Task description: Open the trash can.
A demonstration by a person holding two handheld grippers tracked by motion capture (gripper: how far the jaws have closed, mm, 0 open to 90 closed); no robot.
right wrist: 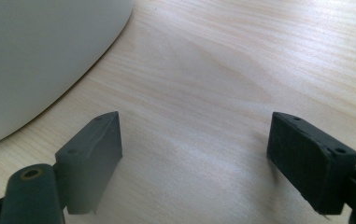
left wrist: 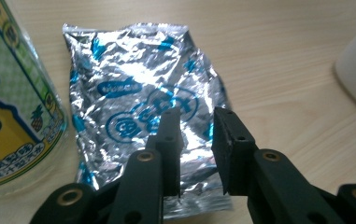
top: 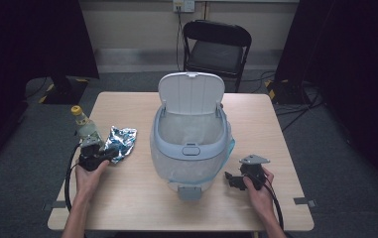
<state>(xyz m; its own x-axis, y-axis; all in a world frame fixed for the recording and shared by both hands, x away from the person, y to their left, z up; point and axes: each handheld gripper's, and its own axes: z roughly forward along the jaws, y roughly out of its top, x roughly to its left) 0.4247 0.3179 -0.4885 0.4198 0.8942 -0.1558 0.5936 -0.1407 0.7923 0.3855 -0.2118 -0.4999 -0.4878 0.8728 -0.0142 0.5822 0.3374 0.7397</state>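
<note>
Bottle [top: 84, 125]: stands upright at the left of the high view, yellow cap on top, just left of the foil packet; in the left gripper view its green and yellow label [left wrist: 12, 98] fills the left edge.
Foil packet [left wrist: 143, 102]: crinkled silver with blue print, lying flat on the wooden table [top: 127, 198]; in the high view it sits left of centre [top: 119, 141], between the bottle and the bin.
Left gripper [left wrist: 196, 126]: low over the packet's near end, jaws narrowly parted with a small gap between them, not pinching the foil; in the high view it is at lower left [top: 93, 157], held in the person's left hand [top: 90, 176].
Bin [top: 190, 144]: white and grey, lid tilted up, clear liner inside, centre of the table.
Right gripper [right wrist: 194, 140]: jaws spread wide over bare wood, the bin's pale wall [right wrist: 40, 56] at upper left; in the high view it rests at lower right [top: 236, 179], right of the bin.
</note>
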